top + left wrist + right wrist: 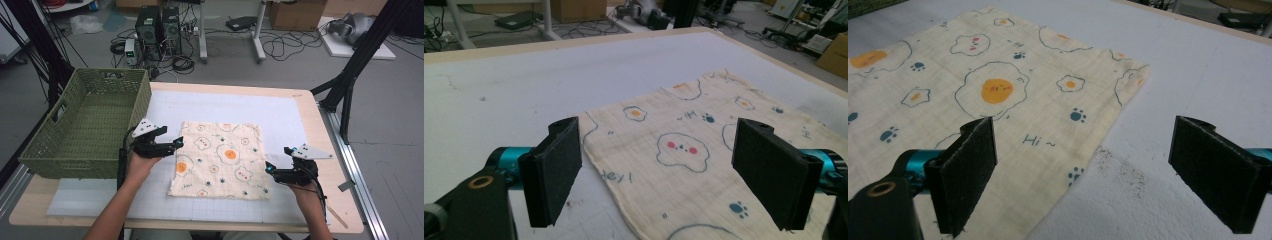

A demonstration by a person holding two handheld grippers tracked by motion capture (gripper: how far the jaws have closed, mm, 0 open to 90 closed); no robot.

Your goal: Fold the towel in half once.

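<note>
A cream cloth printed with fried eggs and paw marks lies flat in the middle of the white mat. My left gripper hovers at its left edge, open, jaws wide with nothing between them. In the left gripper view the cloth runs between and beyond the jaws of the left gripper. My right gripper sits at the cloth's right edge, also open. The right gripper view has the cloth under the left jaw of the right gripper and bare mat under the other.
A green woven basket stands at the table's left side, close behind my left hand. The white mat covers most of the wooden table. Computer cases and cables lie on the floor beyond the far edge.
</note>
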